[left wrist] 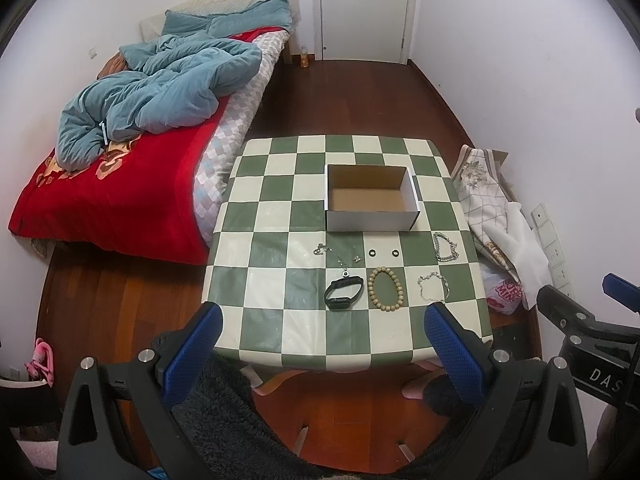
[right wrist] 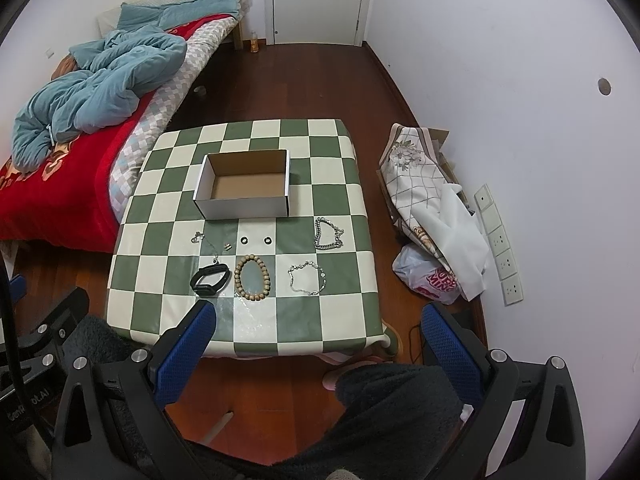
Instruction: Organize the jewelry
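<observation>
Left gripper point(left wrist: 324, 322) and right gripper point(right wrist: 320, 320) both hang above the near table edge, jaws spread wide, holding nothing. Checkered table point(left wrist: 272, 208) carries an open cardboard box point(left wrist: 372, 220), inside bare. In front of it: thin necklace point(left wrist: 332, 254), tangled and hard to trace, two small black rings point(left wrist: 373, 253), chunky silver chain point(left wrist: 446, 246), black smartwatch point(left wrist: 343, 293), wooden bead bracelet point(left wrist: 385, 289), fine silver bracelet point(left wrist: 434, 287) touching the left gripper's right finger in view. Tiny piece beside the rings is too small to identify. Bed point(left wrist: 120, 184) cut off left.
</observation>
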Motion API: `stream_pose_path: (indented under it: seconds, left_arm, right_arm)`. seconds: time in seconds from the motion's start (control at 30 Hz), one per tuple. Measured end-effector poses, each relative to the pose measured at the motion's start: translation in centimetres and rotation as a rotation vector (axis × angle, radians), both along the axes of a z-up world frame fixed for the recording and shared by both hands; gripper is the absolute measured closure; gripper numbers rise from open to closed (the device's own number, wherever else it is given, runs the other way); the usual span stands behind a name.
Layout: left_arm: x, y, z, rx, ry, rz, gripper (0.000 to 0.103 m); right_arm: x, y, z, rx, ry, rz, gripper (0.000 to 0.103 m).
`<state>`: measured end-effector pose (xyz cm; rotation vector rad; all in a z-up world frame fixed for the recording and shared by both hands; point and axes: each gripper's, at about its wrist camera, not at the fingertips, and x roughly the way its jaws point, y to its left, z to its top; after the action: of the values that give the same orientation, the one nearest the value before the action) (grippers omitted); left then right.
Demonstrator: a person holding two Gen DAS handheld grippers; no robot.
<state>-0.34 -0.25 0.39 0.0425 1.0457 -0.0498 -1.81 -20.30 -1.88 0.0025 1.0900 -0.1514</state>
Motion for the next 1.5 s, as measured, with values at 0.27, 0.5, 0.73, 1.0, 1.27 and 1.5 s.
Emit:
stream_pose_path:
  seconds: [0.27,0.5,0.73,1.0,1.27,1.5]
  left_arm:
    - [-0.07,-0.09,0.03,-0.001,-0.002,0.003,0.0]
    - [-0.1,-0.2,0.4,0.001,-0.006,0.003,0.0]
    - [-0.03,-0.34,0.86,-0.002,-0.006,0.006,0.0]
    - [0.01,-0.14,0.89,-0.004,-0.008,0.005,0.0]
    - [0.05,0.12,0.83,-0.004,-0.008,0.002,0.0]
    - [0.09,0.26,0.75,-0.008,-0.009,-0.002,0.0]
  right_arm:
    - [-0.03,-0.05,0.02,0.0,0.004,0.0,0.0]
    - [-0.14,-0.15,0.39,-0.002,-0.003,0.003,0.0]
    - [-0.2,0.09,0.45,-0.005,-0.003,0.002,0.0]
    - [-0.25,0.24,0.3,-0.005,-0.003,0.005,0.0]
    - [-0.39,0.37,0.35,0.001,-0.006,0.005,0.0]
    - [-0.49,0.45,0.33,-0.004,-0.008,0.005,0.0]
